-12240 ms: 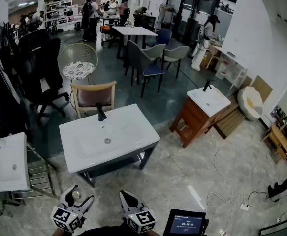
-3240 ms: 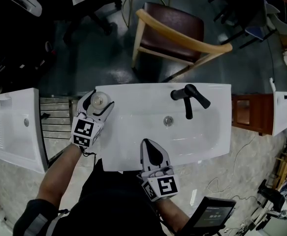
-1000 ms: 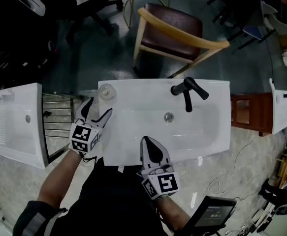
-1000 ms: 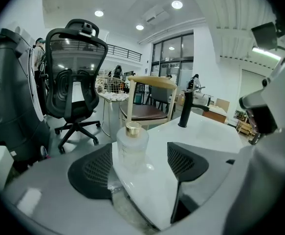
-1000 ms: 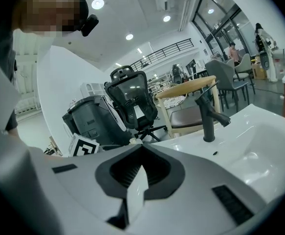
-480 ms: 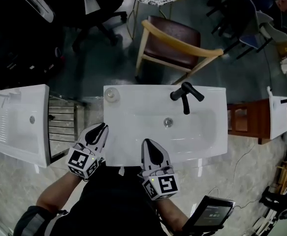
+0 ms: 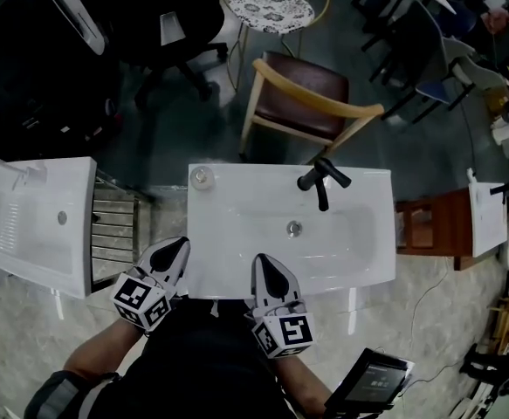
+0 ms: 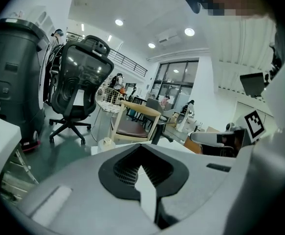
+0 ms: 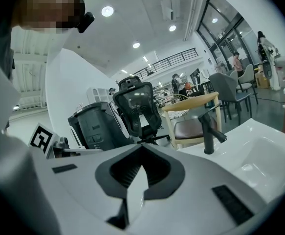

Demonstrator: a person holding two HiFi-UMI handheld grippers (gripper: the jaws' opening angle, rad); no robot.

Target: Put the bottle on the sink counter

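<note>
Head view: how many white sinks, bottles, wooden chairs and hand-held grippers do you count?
White sinks: 3, namely middle sink, left sink, right sink
Bottle: 1
Wooden chair: 1
Grippers: 2, namely left gripper, right gripper
Total: 7

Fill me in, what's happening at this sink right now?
A person holds a gripper in each hand at a white sink counter. The bottle stands upright on the counter's back left corner, left of the black faucet and apart from both grippers. The left gripper and right gripper sit near the counter's front edge, fingers closed on nothing. The placing looks done.
</note>
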